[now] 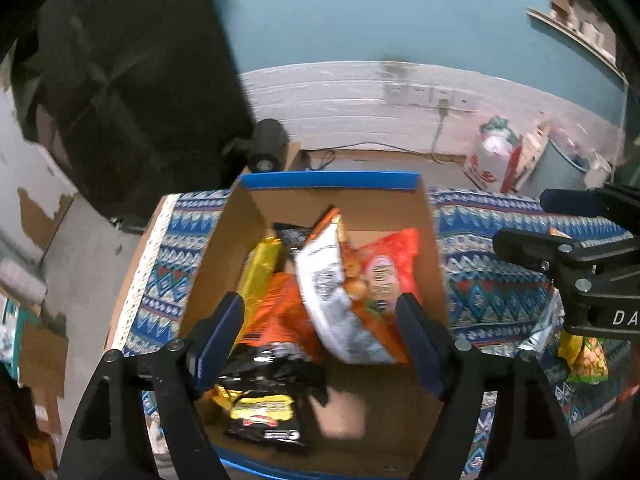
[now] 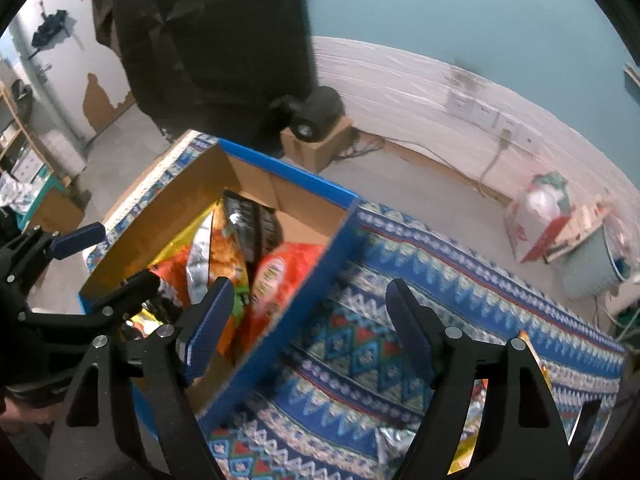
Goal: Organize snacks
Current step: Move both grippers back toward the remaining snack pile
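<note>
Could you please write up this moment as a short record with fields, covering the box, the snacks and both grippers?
container: cardboard box with blue rim, on patterned tablecloth
inside box: several snack bags, including a red bag, a gold bag and a black bag
outside box: green and yellow bag on the cloth
left gripper: open, over the box, holding nothing
right gripper: open, beside the box, holding nothing
</note>
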The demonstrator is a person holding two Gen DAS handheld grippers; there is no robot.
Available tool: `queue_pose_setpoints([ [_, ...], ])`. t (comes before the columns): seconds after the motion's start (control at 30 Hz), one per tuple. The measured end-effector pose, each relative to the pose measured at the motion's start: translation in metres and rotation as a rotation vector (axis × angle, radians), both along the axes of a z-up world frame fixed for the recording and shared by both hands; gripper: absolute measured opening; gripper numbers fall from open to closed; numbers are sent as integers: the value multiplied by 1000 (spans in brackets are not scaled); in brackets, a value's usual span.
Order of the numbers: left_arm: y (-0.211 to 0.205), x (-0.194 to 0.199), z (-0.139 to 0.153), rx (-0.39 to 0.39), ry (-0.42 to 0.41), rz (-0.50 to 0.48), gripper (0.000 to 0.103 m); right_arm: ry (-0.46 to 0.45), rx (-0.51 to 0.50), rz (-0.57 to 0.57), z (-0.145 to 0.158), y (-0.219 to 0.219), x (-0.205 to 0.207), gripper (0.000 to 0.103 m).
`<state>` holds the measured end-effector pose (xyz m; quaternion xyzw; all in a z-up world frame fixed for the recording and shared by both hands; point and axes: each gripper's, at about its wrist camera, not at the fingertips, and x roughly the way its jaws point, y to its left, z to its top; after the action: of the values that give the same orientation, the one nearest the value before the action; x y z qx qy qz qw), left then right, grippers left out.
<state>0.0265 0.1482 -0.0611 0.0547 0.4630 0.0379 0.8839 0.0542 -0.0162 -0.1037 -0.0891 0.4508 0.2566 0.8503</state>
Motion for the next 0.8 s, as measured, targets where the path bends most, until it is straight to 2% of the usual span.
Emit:
queue_pose_setpoints([
  [0.4,-78,-2,-13,29,32,-180,80,26,-39,-149,-3,-91,-18,80],
  [0.8,-157,-1,-34,25,101,-348,80,134,-65,-343,-38,-196,-31,80],
])
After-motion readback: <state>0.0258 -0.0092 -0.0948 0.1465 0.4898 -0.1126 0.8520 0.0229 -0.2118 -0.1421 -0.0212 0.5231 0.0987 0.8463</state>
